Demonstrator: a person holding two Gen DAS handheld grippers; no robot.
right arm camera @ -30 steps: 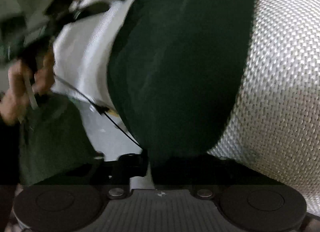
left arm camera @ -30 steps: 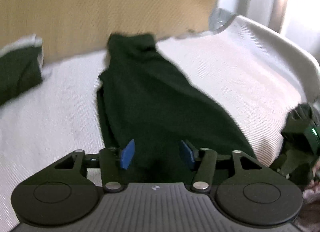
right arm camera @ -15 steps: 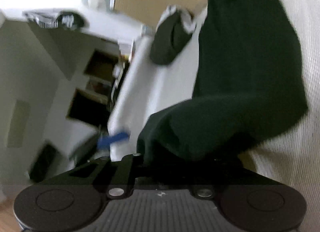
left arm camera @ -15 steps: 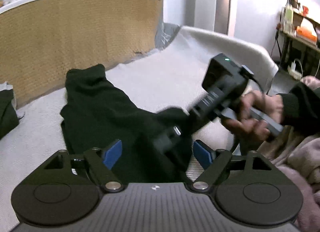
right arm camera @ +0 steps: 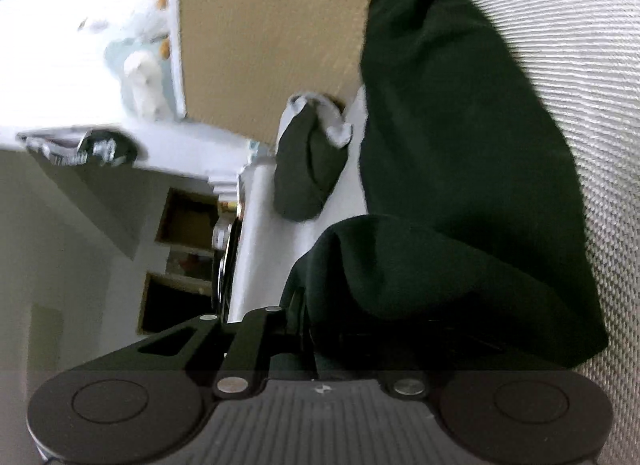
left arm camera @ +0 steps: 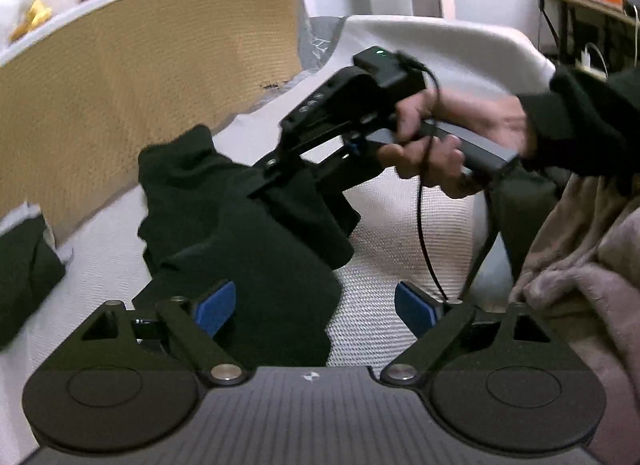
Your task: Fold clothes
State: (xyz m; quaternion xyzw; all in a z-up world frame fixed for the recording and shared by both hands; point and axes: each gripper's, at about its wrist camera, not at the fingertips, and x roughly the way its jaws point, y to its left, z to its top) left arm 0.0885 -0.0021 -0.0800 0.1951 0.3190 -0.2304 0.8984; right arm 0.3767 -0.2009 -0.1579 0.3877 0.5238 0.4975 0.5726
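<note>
Fabric of the dark green garment point(left arm camera: 248, 249) lies mid-bed on the white bed cover point(left arm camera: 400, 225), its near end pinched in the right gripper point(left arm camera: 280, 181) and carried toward the headboard point(left arm camera: 140, 77) to double it over; the left gripper point(left arm camera: 316, 305) is opening, empty.

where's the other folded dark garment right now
In the left wrist view the folded garment lies at the far left edge on the white bed cover, by the tan headboard.

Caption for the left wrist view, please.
Right gripper lifts a fold of the dark garment over the bed; left gripper jaws opening, empty.
</note>
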